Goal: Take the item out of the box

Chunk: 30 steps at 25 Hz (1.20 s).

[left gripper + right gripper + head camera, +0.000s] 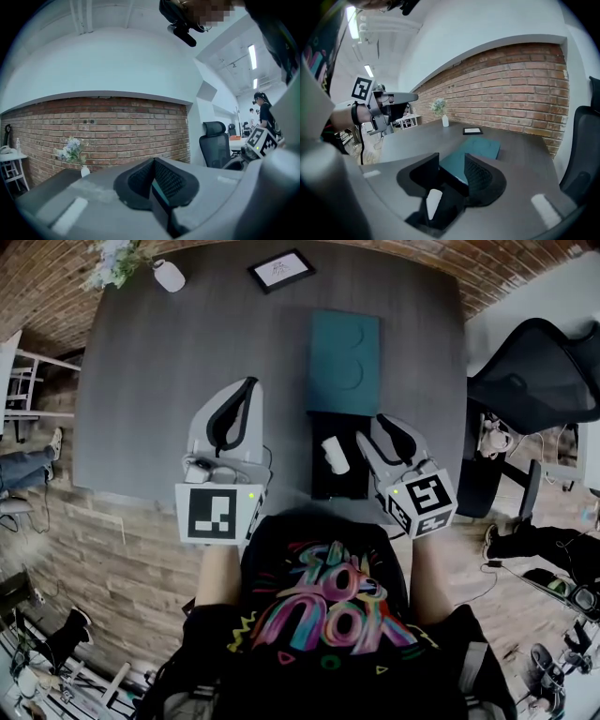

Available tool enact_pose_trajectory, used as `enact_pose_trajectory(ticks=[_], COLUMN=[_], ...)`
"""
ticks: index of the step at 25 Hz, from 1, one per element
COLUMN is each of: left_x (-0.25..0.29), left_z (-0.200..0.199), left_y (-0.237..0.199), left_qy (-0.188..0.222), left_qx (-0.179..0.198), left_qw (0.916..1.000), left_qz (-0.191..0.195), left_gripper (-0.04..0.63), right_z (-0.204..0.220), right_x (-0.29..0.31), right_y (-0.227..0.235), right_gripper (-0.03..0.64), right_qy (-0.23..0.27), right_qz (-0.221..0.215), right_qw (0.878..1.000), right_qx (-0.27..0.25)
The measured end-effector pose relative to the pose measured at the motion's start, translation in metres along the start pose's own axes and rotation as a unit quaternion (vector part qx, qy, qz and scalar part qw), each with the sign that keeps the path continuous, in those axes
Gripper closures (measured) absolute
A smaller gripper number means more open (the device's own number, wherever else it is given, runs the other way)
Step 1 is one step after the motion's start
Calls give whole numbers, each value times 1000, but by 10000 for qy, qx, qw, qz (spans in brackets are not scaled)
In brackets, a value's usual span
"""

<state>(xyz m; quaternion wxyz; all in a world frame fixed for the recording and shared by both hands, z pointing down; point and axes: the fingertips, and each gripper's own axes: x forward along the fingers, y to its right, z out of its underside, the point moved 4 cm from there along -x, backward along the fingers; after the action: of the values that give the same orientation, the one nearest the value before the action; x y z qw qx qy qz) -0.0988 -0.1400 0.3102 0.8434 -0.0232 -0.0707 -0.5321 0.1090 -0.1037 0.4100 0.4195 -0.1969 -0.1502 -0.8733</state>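
Note:
An open black box (pixel 323 479) stands at the table's near edge, with a small white item (pixel 335 454) lying inside it. Its teal lid (pixel 344 362) lies flat just beyond. My right gripper (pixel 389 429) hovers at the box's right side, open; in the right gripper view nothing sits between its pads, and the white item (pixel 433 202) lies in the box (pixel 452 211) below and to the left of the jaws. My left gripper (pixel 246 390) is held over bare table left of the box, tilted upward, its pads (pixel 140 180) meeting with nothing between them.
The dark grey table (pixel 159 399) carries a white vase with flowers (pixel 169 276) at the far left corner and a small framed card (pixel 281 270) at the far edge. A black office chair (pixel 539 381) stands to the right. A brick wall runs behind the table.

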Motion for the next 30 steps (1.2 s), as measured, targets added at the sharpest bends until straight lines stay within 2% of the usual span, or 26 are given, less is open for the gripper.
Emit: enact_pose_trajectory(ticks=[14,25,30], left_x=[7,4,1], left_z=[7,12,12], left_y=[-6,-11,-14], left_qy=[-70,-115,-109], left_qx=[-74,-104,-116], left_qw=[9999,9998,9998], left_qz=[-33,-80,-115], left_gripper=[594,594,594], right_z=[47,97,105], right_x=[35,64,71], right_y=[-15,-41,-46], right_gripper=[426,426,430], right_qy=[-769,-1762,-2064], right_qz=[-389,-756,-689], right_qw=[9963,9811,9751], right_qx=[25,-260,-426])
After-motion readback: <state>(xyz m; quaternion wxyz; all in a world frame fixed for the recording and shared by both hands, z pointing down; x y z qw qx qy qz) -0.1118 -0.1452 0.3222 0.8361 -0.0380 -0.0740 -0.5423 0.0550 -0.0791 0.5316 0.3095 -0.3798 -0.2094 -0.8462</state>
